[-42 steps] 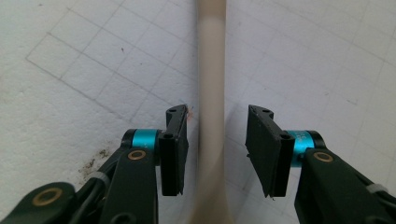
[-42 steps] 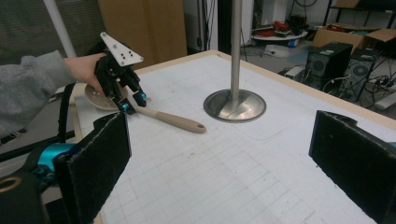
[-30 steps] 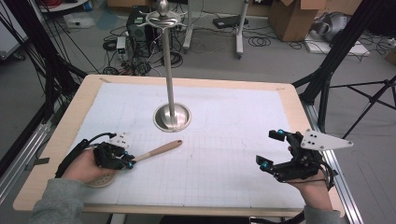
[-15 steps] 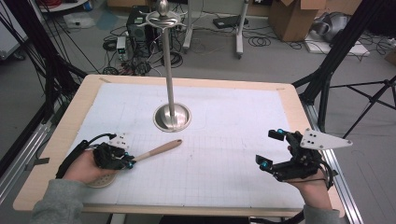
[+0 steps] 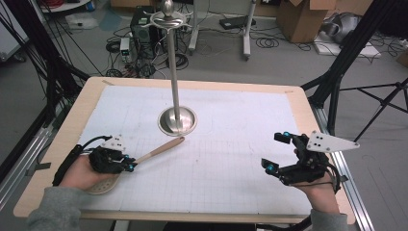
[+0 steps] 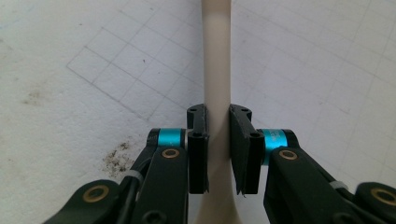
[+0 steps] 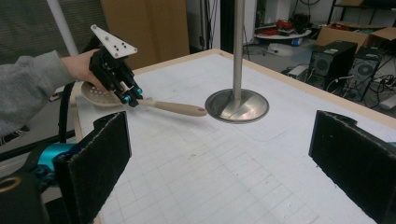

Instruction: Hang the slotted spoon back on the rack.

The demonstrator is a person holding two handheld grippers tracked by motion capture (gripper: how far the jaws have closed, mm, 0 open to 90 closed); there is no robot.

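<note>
Table (image 5: 57, 144), pale wood rim with a white gridded mat, spanning the middle and lower part of the high view. Metal stand (image 5: 176, 91): a thin upright pole on a round polished base, at centre frame just above the middle of the mat; in the right gripper view its base (image 7: 237, 105) sits at upper centre.

Right gripper (image 5: 276, 153), lower right of the high view, held in the person's right hand above the mat near the table's right edge. Its jaws stand wide apart with nothing between them; in the right gripper view the two black pads rise at lower left and lower right with bare mat between.

Left gripper (image 5: 129, 164), lower left of the high view, held in the person's left hand. Its jaws are clamped on the handle of the slotted spoon (image 5: 159, 149); in the left gripper view the pads press both sides of the pale handle (image 6: 217, 70) at centre frame.

The slotted spoon lies slanted on the mat at lower left: the round perforated bowl (image 7: 95, 94) sits under the left hand, and the handle runs up and right, its tip near the stand's base but apart from it.
</note>
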